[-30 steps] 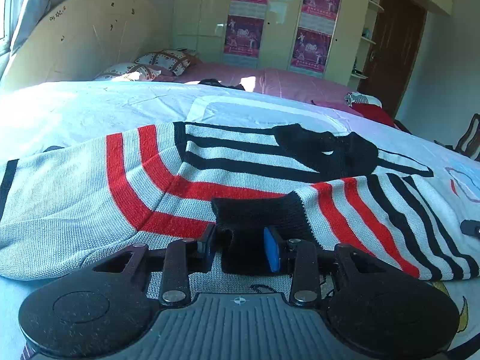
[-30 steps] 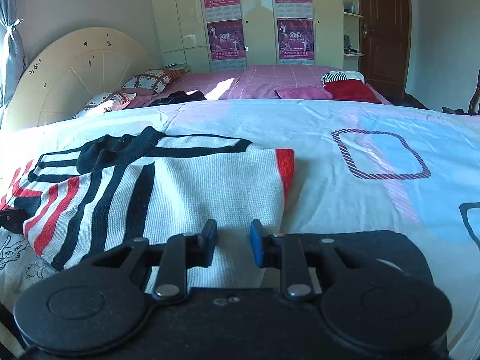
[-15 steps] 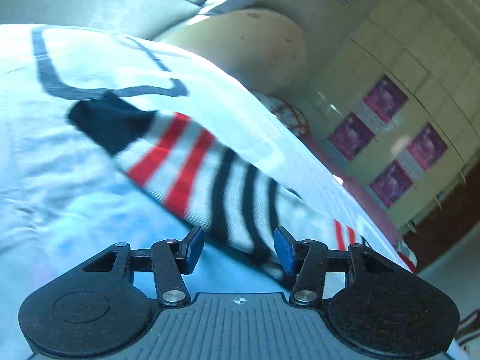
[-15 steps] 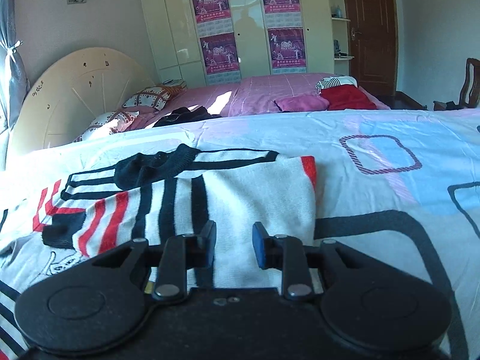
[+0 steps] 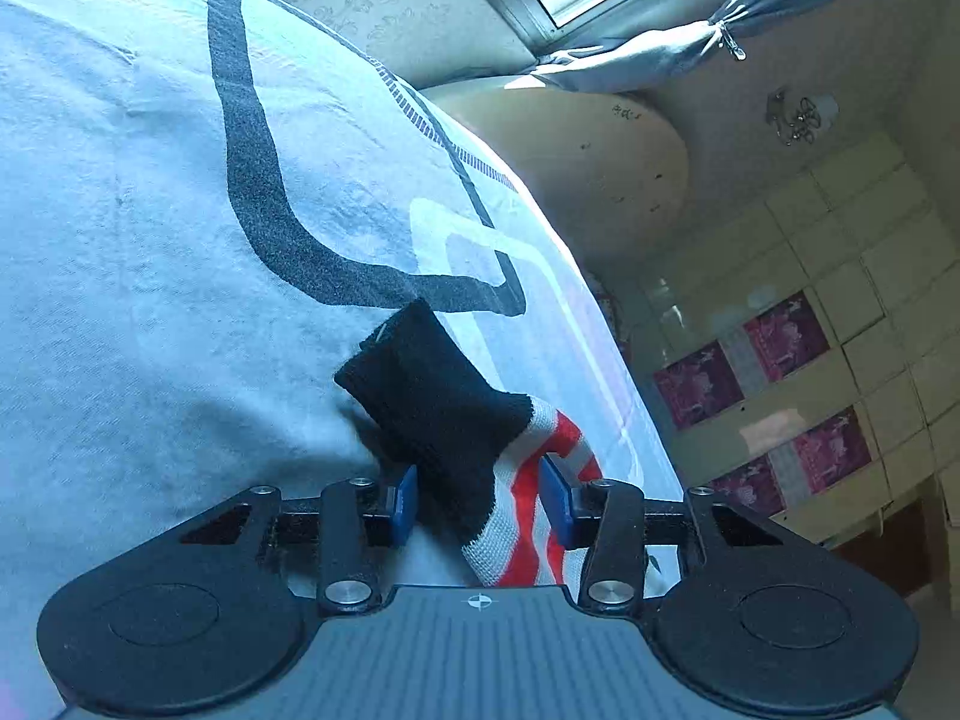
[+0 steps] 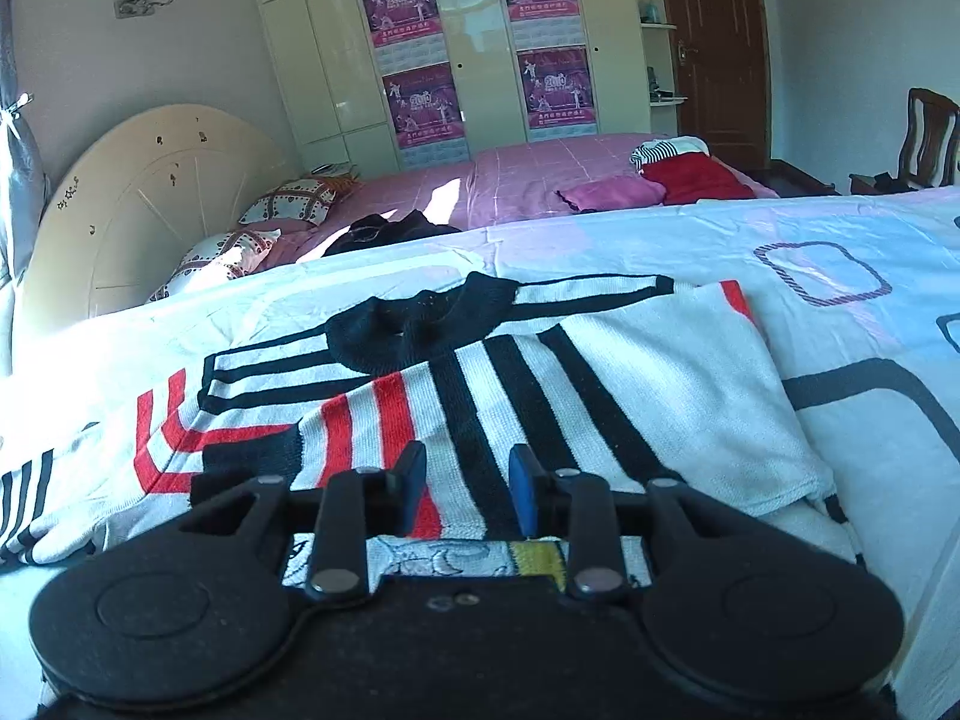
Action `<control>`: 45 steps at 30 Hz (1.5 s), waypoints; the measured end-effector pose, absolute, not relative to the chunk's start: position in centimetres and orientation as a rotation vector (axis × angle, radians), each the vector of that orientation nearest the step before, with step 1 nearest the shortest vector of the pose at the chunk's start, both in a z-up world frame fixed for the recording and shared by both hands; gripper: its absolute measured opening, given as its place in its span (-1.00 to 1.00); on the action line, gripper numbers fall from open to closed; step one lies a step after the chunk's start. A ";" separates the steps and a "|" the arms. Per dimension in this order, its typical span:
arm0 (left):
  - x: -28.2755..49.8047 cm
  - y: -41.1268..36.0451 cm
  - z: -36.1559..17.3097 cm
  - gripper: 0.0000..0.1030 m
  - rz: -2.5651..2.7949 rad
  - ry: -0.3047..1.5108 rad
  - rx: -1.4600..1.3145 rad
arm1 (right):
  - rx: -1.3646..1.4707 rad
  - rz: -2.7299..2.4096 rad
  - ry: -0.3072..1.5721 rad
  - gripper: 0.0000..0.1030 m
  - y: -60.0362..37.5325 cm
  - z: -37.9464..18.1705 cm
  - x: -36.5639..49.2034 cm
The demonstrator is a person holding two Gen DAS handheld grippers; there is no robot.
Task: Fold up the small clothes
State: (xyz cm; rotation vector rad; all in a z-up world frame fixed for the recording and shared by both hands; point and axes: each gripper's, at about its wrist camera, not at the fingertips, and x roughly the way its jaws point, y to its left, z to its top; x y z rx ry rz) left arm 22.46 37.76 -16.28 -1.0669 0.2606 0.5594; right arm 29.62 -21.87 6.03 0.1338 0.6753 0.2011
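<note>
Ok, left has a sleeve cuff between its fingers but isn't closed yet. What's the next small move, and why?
Probably close the left gripper on the black cuff. Its jaws stand apart with the sleeve lying between them over the bedsheet, so nothing is gripped yet. The right gripper is open over the striped sweater, whose other sleeve already lies folded across.

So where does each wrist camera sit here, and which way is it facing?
Left wrist: on the left gripper, rolled sideways, facing the bedsheet, window and headboard; open fingers straddle the sweater's black cuff.
Right wrist: on the right gripper, level, low over the striped sweater, facing the wardrobe; fingers open.
Shared: sweater, sheet, headboard, wardrobe posters.
</note>
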 end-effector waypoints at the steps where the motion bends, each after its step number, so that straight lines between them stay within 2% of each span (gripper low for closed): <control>1: 22.5 38.3 -16.6 -0.36 0.551 0.256 -1.068 | 0.129 0.199 0.677 -0.41 -21.5 6.0 29.4; 3: 22.4 39.1 -17.2 -0.84 0.552 0.275 -1.062 | 0.116 0.194 0.680 -0.41 -21.1 5.9 29.3; 6: 23.3 39.1 -16.5 -0.90 0.539 0.293 -1.008 | 0.107 0.162 0.686 -0.40 -21.0 5.6 29.5; 12: 27.1 35.7 -10.8 -0.90 0.425 0.228 -0.838 | 0.102 0.102 0.693 -0.40 -22.5 5.1 29.7; 19: 35.4 25.1 -5.5 -0.90 0.160 0.260 -0.654 | 0.094 0.083 0.660 -0.40 -25.2 5.6 29.7; 25: 41.0 14.7 -4.6 -0.90 0.011 0.332 -0.557 | 0.115 0.074 0.640 -0.40 -28.6 6.2 31.3; 35: 45.7 -0.7 -5.4 -0.90 -0.143 0.486 -0.393 | 0.158 0.083 0.670 -0.39 -34.1 5.1 32.9; 39: 47.3 -5.7 -7.3 -0.89 -0.200 0.610 -0.338 | 0.181 0.065 0.693 -0.33 -36.2 4.5 33.1; 40: 47.8 -6.9 -8.0 -0.86 -0.200 0.666 -0.313 | 0.190 0.066 0.697 -0.27 -36.6 4.4 33.1; 41: 47.8 -7.5 -8.2 -0.64 -0.203 0.683 -0.299 | 0.199 0.072 0.698 -0.24 -37.0 4.5 33.1; 42: 47.2 -7.6 -7.9 -0.24 -0.214 0.659 -0.307 | 0.206 0.080 0.695 -0.19 -37.3 4.6 33.0; 43: 46.3 -7.2 -7.2 -0.03 -0.242 0.631 -0.338 | 0.209 0.088 0.689 -0.13 -37.4 4.8 32.9; 44: 45.3 -6.8 -6.6 0.14 -0.245 0.608 -0.352 | 0.211 0.100 0.680 -0.11 -37.5 5.0 32.8; 45: 44.0 -6.4 -6.0 0.14 -0.229 0.583 -0.347 | 0.215 0.114 0.675 -0.10 -37.4 5.2 32.8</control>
